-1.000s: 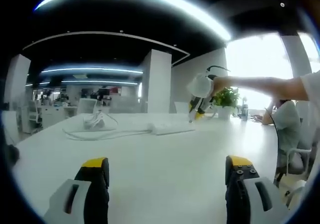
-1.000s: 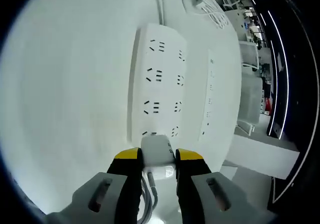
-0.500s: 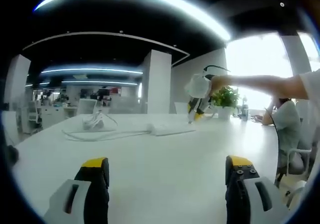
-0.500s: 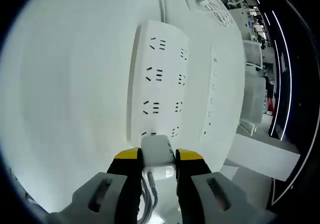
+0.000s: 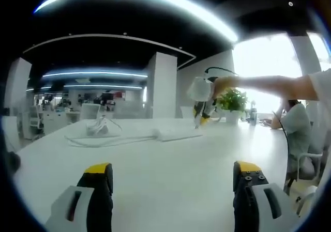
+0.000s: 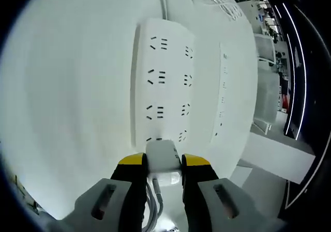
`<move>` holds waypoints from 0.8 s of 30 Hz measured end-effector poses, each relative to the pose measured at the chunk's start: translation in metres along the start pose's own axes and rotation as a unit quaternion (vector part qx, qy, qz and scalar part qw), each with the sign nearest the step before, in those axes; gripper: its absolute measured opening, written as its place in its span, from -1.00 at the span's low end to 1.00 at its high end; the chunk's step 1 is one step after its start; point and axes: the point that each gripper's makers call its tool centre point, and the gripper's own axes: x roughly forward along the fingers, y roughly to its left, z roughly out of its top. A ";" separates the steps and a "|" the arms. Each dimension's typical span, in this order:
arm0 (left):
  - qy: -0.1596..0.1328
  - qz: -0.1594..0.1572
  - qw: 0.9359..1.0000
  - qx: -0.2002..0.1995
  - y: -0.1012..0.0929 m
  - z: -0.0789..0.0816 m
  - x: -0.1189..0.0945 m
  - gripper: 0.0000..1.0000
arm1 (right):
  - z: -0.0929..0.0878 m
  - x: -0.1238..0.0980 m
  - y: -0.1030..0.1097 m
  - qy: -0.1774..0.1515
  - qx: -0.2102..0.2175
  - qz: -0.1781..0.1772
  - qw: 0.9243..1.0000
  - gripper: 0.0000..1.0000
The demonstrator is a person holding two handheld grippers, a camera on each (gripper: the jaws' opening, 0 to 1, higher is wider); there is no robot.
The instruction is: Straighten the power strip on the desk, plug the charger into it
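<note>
Right gripper (image 6: 164, 162) clamped on charger (image 6: 163, 157) at near end of power strip (image 6: 163, 82), left gripper (image 5: 170, 172) jaws wide over bare desk (image 5: 170, 154), well apart from strip.

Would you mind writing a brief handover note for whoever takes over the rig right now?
Right gripper: shut on the white charger, held just over the near end of the power strip.
Left gripper: open, empty, low over the white desk, away from the strip.
Done: charger picked up and brought to the strip.
Left: press the charger into a socket; whether the strip lies straight I cannot tell.
</note>
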 end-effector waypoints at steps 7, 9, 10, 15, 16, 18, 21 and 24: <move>-0.001 0.003 1.000 0.000 0.003 0.000 -0.002 0.99 | 0.001 0.002 0.001 0.005 0.004 0.006 1.000 -0.53; -0.001 0.003 1.000 -0.001 0.003 -0.001 -0.002 0.99 | 0.001 0.003 0.000 0.006 0.004 0.008 1.000 -0.53; 0.000 0.004 1.000 -0.001 0.003 -0.001 -0.002 0.99 | 0.001 0.003 0.000 0.006 0.001 0.009 1.000 -0.53; 0.000 0.001 1.000 0.000 0.000 -0.002 -0.001 0.99 | 0.001 0.004 -0.001 0.009 0.001 0.016 1.000 -0.53; 0.000 0.001 1.000 0.000 0.000 -0.002 -0.001 0.99 | 0.001 0.004 -0.001 0.010 -0.002 0.018 1.000 -0.53; 0.000 0.000 1.000 0.000 -0.001 -0.002 -0.001 0.99 | 0.001 0.004 -0.001 0.011 -0.005 0.019 1.000 -0.53; 0.001 0.001 1.000 0.001 -0.001 -0.002 0.000 0.99 | 0.002 0.004 -0.001 0.015 -0.010 0.019 1.000 -0.53; 0.001 0.002 1.000 0.001 -0.002 -0.003 0.001 0.99 | 0.006 0.005 -0.001 0.022 -0.020 0.018 0.999 -0.53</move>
